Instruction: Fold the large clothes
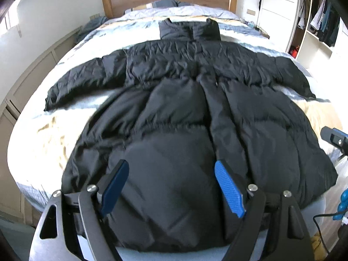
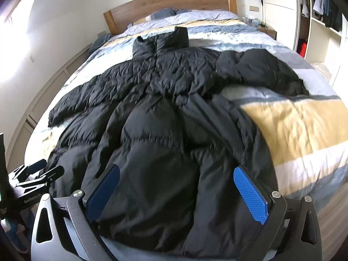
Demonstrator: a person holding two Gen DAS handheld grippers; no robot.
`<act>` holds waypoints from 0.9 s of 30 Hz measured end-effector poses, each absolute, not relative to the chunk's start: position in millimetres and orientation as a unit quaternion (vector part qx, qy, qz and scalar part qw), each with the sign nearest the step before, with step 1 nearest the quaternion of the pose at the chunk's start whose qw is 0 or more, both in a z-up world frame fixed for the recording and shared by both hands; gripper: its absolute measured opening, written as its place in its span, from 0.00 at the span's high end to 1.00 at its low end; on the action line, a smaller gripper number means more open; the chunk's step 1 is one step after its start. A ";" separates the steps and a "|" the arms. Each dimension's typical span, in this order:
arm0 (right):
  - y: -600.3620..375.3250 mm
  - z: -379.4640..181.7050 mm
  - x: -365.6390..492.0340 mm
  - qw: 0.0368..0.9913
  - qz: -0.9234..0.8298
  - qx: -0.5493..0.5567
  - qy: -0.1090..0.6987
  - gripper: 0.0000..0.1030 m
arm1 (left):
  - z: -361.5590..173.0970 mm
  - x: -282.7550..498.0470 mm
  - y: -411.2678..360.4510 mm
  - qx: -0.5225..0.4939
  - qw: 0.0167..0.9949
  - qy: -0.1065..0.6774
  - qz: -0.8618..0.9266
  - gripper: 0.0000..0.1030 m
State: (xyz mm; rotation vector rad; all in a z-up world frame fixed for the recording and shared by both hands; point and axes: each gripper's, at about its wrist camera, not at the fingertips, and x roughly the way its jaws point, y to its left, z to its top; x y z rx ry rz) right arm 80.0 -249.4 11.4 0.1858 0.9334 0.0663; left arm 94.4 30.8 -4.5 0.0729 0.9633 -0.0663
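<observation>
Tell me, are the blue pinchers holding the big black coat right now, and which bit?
Nothing is held. The left gripper and the right gripper are both wide open above the hem end of the black puffer coat, which lies spread on the bed.

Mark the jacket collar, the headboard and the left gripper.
jacket collar [image 1: 189,29], left wrist view, on the collar's middle.
headboard [image 2: 174,2], right wrist view, on the middle of the wooden panel.
left gripper [image 1: 171,187], left wrist view, midway between its open fingertips, over the hem.
</observation>
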 end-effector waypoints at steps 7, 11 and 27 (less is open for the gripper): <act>-267.9 30.6 122.5 0.898 0.016 0.099 0.428 0.00 | 6.3 120.7 29.2 0.040 0.890 0.453 -0.026 0.22; -290.6 39.2 151.7 0.901 -0.013 0.112 0.418 0.00 | 16.6 142.5 33.3 0.039 0.897 0.439 -0.016 0.22; -429.3 -39.6 269.0 0.857 -0.112 0.268 0.425 0.00 | 28.5 244.0 56.9 -0.018 0.895 0.445 0.017 0.22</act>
